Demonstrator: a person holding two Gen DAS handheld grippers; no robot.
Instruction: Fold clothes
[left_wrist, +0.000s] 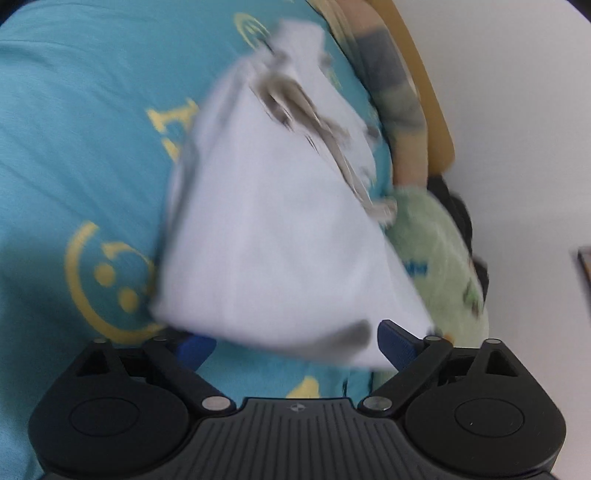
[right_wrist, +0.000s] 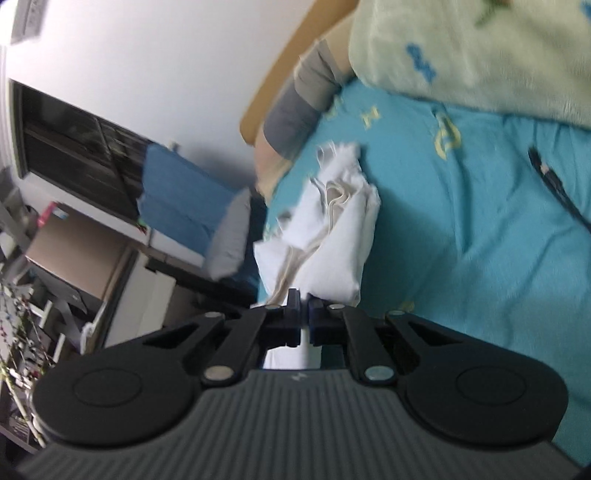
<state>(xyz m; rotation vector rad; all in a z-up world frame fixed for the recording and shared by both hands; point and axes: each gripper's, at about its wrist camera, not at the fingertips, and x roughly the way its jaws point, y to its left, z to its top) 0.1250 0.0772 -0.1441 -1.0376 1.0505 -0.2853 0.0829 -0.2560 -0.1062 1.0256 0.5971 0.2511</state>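
Note:
A white garment (left_wrist: 273, 236) with a pale drawstring hangs blurred over the turquoise bed sheet (left_wrist: 74, 147) in the left wrist view. My left gripper (left_wrist: 291, 341) is open, its blue pads (left_wrist: 397, 341) wide apart, and the garment's lower edge lies between and above them. In the right wrist view my right gripper (right_wrist: 303, 310) is shut on the white garment (right_wrist: 332, 236), which bunches up just beyond the fingertips above the sheet (right_wrist: 480, 240).
A pale green blanket (left_wrist: 436, 258) lies at the bed's right side, also shown in the right wrist view (right_wrist: 480, 48). A wooden headboard (left_wrist: 424, 85), a striped pillow (left_wrist: 391, 74) and a black cable (right_wrist: 557, 188) are there. Shelves and boxes (right_wrist: 55, 240) stand off the bed.

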